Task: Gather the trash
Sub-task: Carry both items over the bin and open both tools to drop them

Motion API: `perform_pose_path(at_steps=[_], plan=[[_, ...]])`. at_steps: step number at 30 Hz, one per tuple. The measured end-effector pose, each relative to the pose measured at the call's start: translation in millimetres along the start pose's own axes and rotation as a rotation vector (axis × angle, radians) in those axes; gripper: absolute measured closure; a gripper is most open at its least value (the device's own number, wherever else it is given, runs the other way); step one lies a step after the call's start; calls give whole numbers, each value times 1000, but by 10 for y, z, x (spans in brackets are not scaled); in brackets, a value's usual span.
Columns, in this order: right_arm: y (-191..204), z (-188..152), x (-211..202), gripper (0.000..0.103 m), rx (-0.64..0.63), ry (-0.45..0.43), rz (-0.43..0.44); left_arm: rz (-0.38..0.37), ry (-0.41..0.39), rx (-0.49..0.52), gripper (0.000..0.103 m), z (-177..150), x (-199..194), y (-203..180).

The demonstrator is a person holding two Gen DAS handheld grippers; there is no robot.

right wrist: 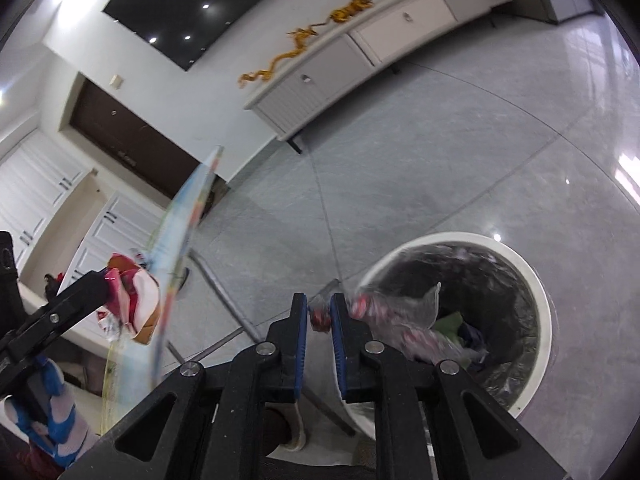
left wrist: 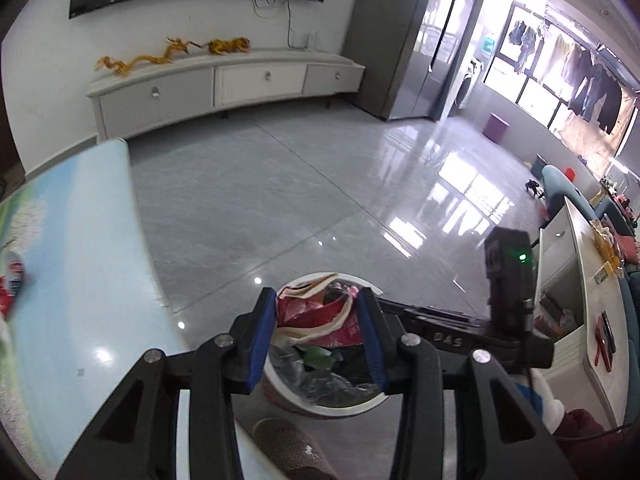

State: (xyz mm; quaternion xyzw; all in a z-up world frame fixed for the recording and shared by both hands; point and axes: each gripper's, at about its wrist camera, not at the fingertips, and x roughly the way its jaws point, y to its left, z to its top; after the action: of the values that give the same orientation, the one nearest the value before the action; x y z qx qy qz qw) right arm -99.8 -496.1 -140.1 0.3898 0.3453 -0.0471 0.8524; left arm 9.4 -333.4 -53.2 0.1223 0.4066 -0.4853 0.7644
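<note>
The counter (left wrist: 80, 240) with its blue printed top carries one more red wrapper (left wrist: 12, 280) at its left edge. Beside its near corner, the white bin (right wrist: 536, 280) stands on the floor, already part full. The left tongs (left wrist: 316, 336) grip a crumpled red and cream bag (left wrist: 316, 308) above the bin. The right tongs (right wrist: 320, 320), nearly closed, pinch a clear plastic wrapper (right wrist: 400, 312) at its rim. Both pieces look light, soft and crinkly; a bunched fold probably gives the surest hold.
</note>
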Motion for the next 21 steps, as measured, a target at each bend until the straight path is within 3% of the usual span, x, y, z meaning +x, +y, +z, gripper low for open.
perform_pose_path(at_steps=[1, 3, 11, 16, 21], plan=[[-73, 2, 24, 69, 15, 5, -14, -9, 11, -8, 63, 14, 70, -13], [-181, 2, 44, 61, 45, 6, -32, -30, 37, -31, 61, 53, 216, -28], [-396, 0, -23, 59, 78, 1, -83, -49, 88, -72, 53, 82, 502, 12], [-449, 9, -173, 56, 95, -30, -121, -39, 88, -83, 52, 60, 469, 38], [-412, 23, -335, 52, 99, -68, -135, 20, 50, -83, 52, 3, 269, 44]])
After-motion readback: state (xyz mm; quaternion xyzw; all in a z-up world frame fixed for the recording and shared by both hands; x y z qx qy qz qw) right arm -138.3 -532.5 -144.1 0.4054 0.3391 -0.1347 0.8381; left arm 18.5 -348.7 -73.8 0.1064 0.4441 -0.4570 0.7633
